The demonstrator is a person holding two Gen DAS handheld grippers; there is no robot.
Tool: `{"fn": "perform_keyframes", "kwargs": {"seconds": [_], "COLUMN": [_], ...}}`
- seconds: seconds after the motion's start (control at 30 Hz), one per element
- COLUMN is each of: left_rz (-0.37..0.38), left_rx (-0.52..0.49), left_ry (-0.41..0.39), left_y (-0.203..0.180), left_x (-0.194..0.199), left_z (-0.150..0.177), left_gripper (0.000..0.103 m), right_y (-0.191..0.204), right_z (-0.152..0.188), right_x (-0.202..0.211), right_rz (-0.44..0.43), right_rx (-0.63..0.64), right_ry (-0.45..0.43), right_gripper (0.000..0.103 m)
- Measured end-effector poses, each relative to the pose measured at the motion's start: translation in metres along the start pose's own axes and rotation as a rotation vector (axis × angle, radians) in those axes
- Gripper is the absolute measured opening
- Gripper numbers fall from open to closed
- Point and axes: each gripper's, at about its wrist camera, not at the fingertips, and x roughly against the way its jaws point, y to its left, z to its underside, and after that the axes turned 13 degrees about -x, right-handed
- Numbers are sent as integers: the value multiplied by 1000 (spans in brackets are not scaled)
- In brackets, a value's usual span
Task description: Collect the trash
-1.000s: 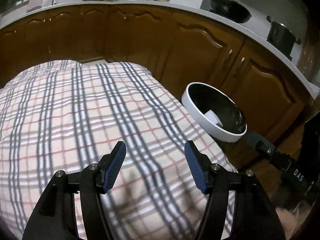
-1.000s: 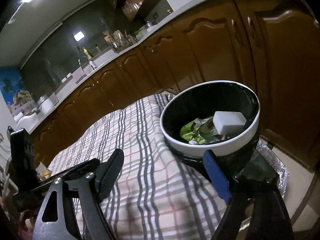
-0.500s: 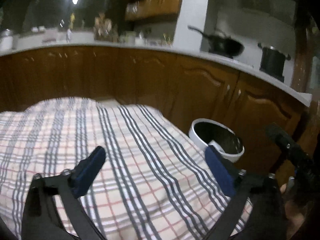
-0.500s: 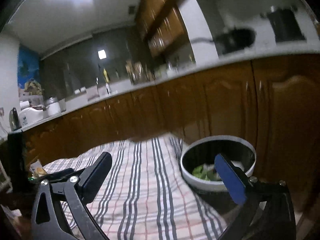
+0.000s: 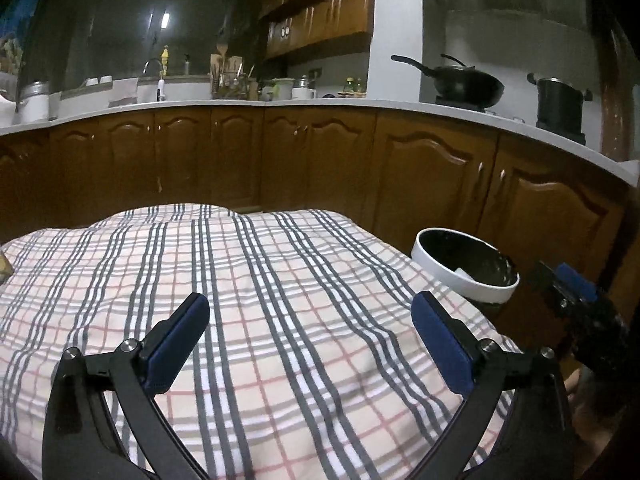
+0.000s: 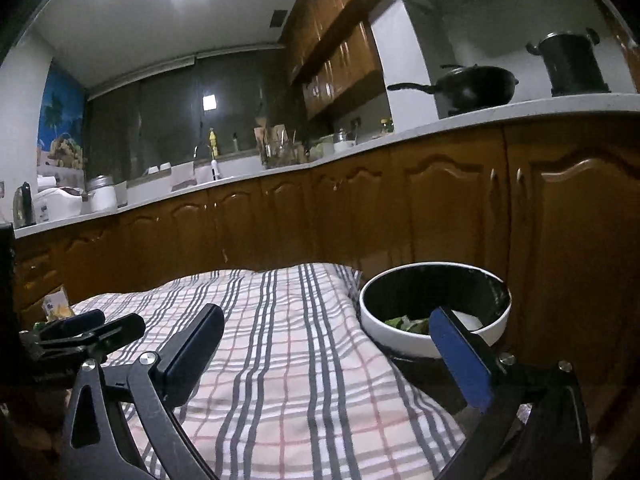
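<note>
While hovering low over the plaid cloth (image 5: 280,280), carrying nothing: left gripper (image 5: 310,308) with jaws spread wide and released, only striped fabric between the blue pads. Same on the other side, right gripper (image 6: 326,320) with jaws parted and empty, aimed along the cloth toward the trash bin (image 6: 400,344).

Bin set just off the cloth's right edge, close against the brown cabinet doors (image 5: 432,176) and lower than the cloth top. Probably put there so scraps can be dropped straight in from the counter edge. Black liner inside, white rim around it. Already holding green leafy scraps (image 6: 404,323) and a pale white block (image 6: 468,320) — so trash is mostly in the bin, not on the cloth.

Held level and open like this, most likely between pickups or near the end of the job: nothing loose visible on the cloth ahead of either pair of jaws. One exception, judged only: a small yellowish packet (image 6: 58,308) at the cloth's far left edge, near the left gripper, too small to tell whether it is trash. If so, a reach for the left side.

Wok (image 5: 468,84) and stockpot (image 5: 560,104) up on the kitchen counter, well apart from all this.
</note>
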Motion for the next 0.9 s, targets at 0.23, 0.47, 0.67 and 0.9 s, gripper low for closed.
{"fn": "perform_keyframes", "kwargs": {"seconds": [0.23, 0.47, 0.67, 0.9], "left_rz": [-31, -76, -101, -125], "left_rx": [-13, -44, -47, -49], "left_ry": [9, 6, -12, -21], "left_y": [2, 0, 2, 2], "left_x": [7, 15, 21, 25], "left_z": [-6, -9, -8, -2], "left_gripper": [103, 103, 103, 103], "right_y": [13, 19, 19, 15], "right_z": [-4, -6, -5, 5], "right_x": [3, 7, 6, 5], "right_rz": [-13, -29, -26, -13], "right_rx": [23, 33, 39, 28], "right_ry": [31, 32, 26, 23], "right_gripper": [103, 103, 103, 103]}}
